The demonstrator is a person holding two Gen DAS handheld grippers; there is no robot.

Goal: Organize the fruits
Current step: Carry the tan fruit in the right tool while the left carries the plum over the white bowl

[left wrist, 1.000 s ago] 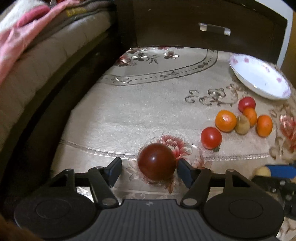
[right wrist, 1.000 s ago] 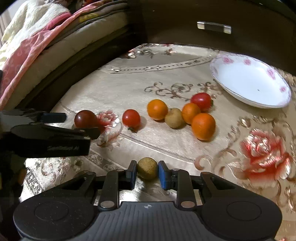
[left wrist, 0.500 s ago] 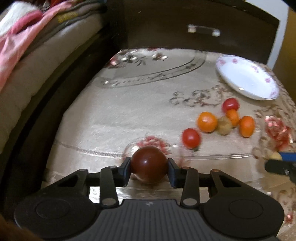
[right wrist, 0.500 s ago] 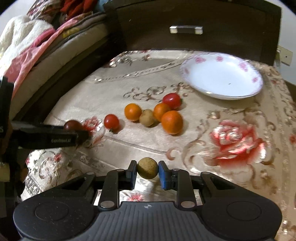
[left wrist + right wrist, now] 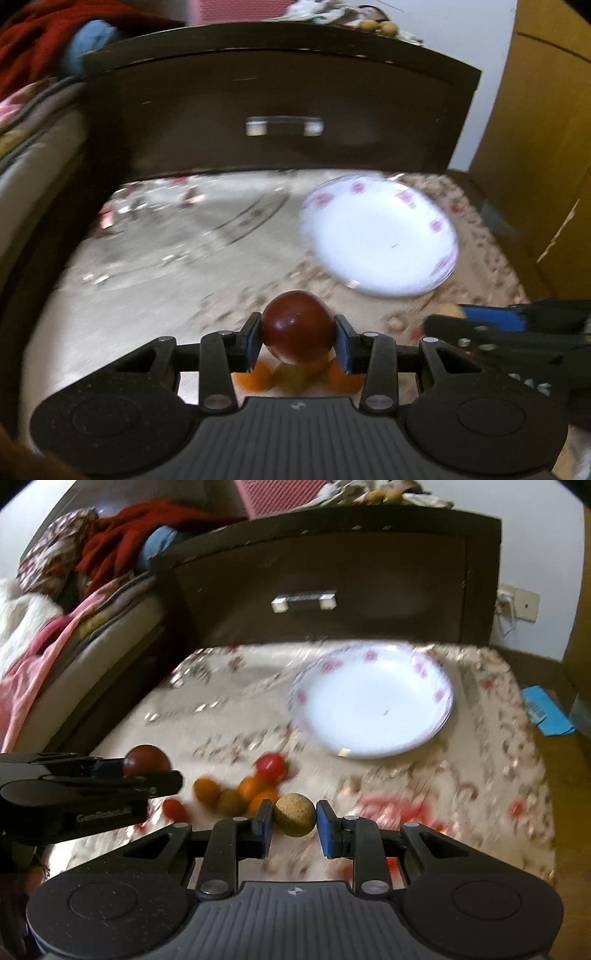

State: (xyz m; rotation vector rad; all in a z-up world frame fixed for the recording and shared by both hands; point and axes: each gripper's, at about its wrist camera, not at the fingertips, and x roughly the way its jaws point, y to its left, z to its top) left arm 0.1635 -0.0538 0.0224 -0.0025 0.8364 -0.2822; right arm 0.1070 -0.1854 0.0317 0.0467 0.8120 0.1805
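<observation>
My left gripper (image 5: 297, 341) is shut on a dark red round fruit (image 5: 297, 326) and holds it above the table. In the right wrist view that same gripper (image 5: 147, 771) shows at the left with the dark red fruit (image 5: 147, 758). My right gripper (image 5: 294, 818) is shut on a small tan round fruit (image 5: 294, 814), also lifted. A white plate (image 5: 369, 705) with pink flowers lies empty ahead, also seen as the plate (image 5: 376, 240) in the left wrist view. Several orange, red and tan fruits (image 5: 240, 790) lie in a cluster on the tablecloth below.
A dark wooden cabinet (image 5: 325, 583) with a metal handle stands behind the table. A bed with blankets (image 5: 55, 635) runs along the left. A yellow-brown wall panel (image 5: 535, 147) rises at the right, and a blue packet (image 5: 546, 709) lies past the table's right edge.
The left gripper closed on the dark red fruit and lifted it. Both grippers rose and moved forward toward the plate, each with its fruit; the view is now blurred.
</observation>
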